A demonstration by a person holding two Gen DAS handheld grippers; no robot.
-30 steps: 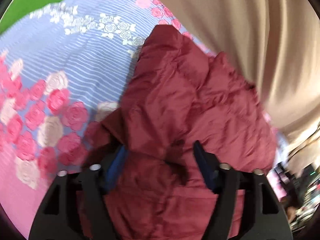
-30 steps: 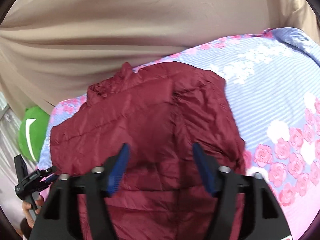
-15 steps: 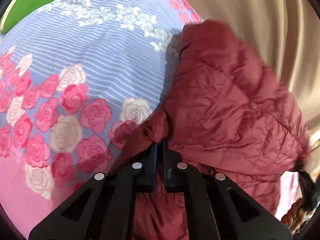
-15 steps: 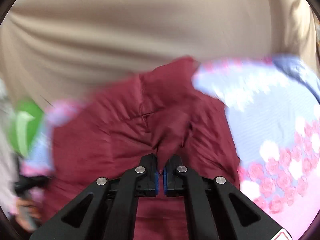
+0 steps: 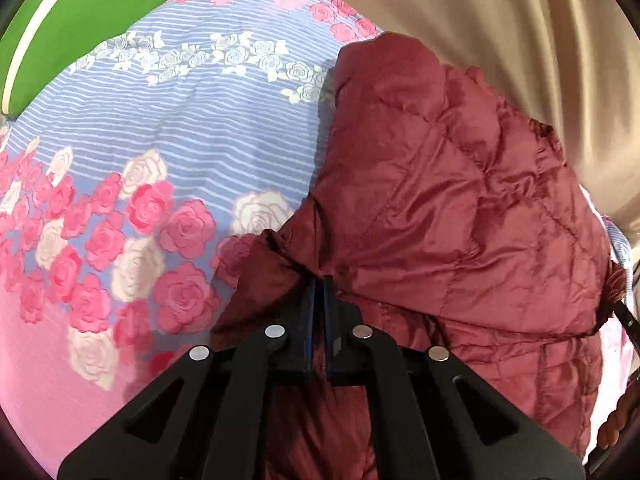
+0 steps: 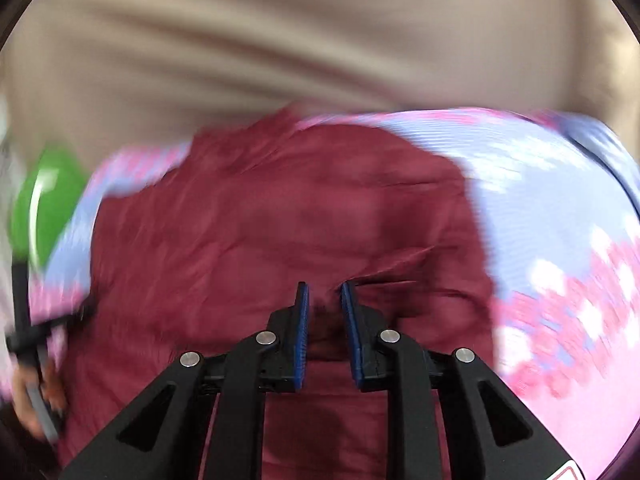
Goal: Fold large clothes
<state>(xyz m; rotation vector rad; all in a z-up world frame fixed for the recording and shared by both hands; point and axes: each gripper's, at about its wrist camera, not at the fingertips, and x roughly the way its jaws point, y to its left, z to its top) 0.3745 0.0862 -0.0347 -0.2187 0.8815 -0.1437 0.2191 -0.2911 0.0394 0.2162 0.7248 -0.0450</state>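
A dark red quilted jacket (image 5: 440, 200) lies on a bed with a blue striped, pink rose cover (image 5: 180, 140). In the left wrist view, my left gripper (image 5: 319, 284) is shut on a fold of the jacket at its left edge, with the cloth bunched up over the fingers. In the right wrist view, which is blurred, the jacket (image 6: 260, 220) spreads over the cover (image 6: 540, 208). My right gripper (image 6: 324, 292) is partly open just above the jacket, with nothing between the blue pads.
A beige curtain (image 5: 500, 8) hangs behind the bed and also shows in the right wrist view (image 6: 320, 40). A green object (image 5: 80, 4) sits at the bed's far corner. The other hand-held gripper (image 6: 28, 320) shows at the left edge of the right wrist view.
Both grippers closed on the jacket half a second ago. Since then the right gripper has opened and let go of the cloth. The left stays shut and has lifted its fold.
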